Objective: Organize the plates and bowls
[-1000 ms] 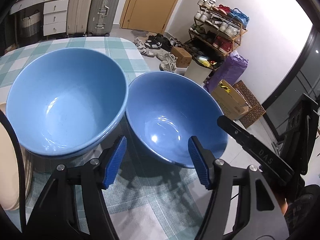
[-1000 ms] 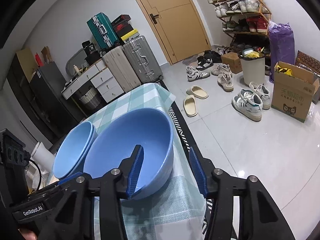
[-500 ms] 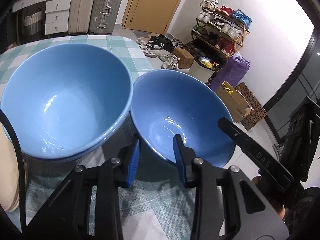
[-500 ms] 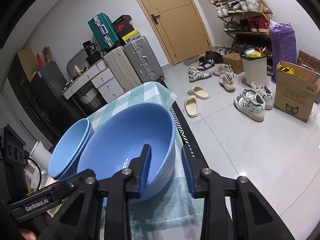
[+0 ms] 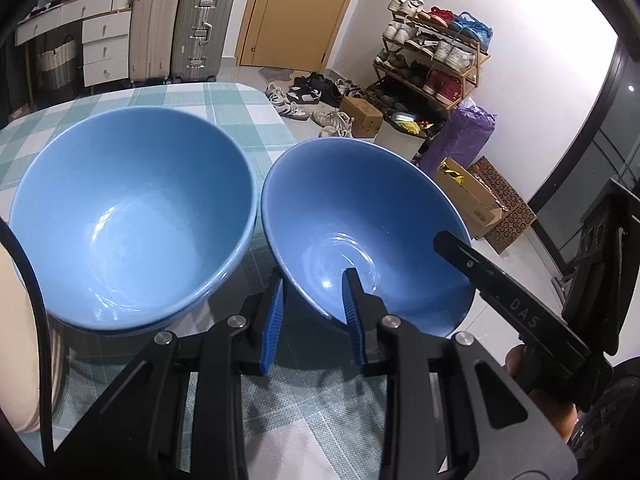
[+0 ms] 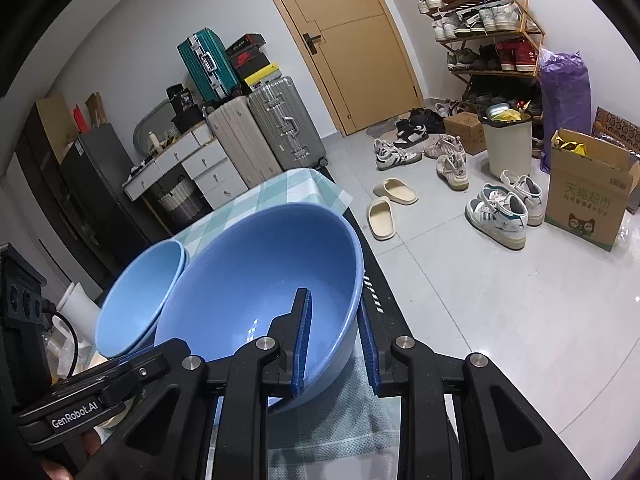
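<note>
Two blue bowls show in both views. The single blue bowl (image 5: pixel 360 220) stands at the right on the checked tablecloth (image 5: pixel 224 108), touching a paler stack of two nested blue bowls (image 5: pixel 132 216). My left gripper (image 5: pixel 313 276) is shut on the single bowl's near rim, one pad outside and one inside. In the right wrist view my right gripper (image 6: pixel 331 298) is shut on the same bowl (image 6: pixel 260 280) at its right rim, with the nested stack (image 6: pixel 136 292) behind it. One black finger (image 5: pixel 480 276) of the right gripper reaches over the rim.
A beige plate (image 5: pixel 16 340) lies at the table's left, partly cut off. The table edge (image 6: pixel 372 280) runs just right of the held bowl, with floor, slippers (image 6: pixel 384 216), shoes and a cardboard box (image 6: pixel 584 200) beyond. A white object (image 6: pixel 80 308) and a black cable sit behind the stack.
Both grippers were open around the single bowl's rim a second ago; their pads have since closed onto it. The bowls stay where they were.
</note>
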Available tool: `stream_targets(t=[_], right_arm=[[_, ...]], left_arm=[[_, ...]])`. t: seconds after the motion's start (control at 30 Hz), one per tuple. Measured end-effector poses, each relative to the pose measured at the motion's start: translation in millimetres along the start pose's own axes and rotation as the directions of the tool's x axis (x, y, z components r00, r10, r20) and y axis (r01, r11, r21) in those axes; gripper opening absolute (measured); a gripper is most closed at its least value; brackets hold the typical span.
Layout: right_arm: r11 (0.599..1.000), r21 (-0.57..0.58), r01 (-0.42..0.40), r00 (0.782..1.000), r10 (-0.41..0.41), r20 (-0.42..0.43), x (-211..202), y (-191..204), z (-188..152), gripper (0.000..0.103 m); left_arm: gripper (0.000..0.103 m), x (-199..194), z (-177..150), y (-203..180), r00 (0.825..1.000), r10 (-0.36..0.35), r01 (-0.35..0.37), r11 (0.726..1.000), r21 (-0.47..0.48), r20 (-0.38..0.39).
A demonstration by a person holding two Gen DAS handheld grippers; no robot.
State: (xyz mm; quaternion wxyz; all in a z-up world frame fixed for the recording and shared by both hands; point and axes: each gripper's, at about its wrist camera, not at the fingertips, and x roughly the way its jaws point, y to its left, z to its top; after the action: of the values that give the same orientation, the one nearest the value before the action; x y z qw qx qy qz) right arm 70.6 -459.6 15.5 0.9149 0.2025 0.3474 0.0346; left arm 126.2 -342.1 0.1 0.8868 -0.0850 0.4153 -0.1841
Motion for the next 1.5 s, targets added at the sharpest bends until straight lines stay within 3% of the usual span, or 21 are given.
stream_targets(t=[0.63,1.5], right_arm=[[1.0,-0.014,0.01,0.999,-0.01,0.045,-27,5,7,0.025],[0.998,-0.055,-0.017,0.989,0.025,0.144,-78,44,21,0.025]], left_arm=[[0.026,-34,3,-10,0.999,-0.016,0.015,0.999,0.043,0.039],[0.026,-154,12,-28,0.987,-0.022,0.005,0.994,0.112,0.158]])
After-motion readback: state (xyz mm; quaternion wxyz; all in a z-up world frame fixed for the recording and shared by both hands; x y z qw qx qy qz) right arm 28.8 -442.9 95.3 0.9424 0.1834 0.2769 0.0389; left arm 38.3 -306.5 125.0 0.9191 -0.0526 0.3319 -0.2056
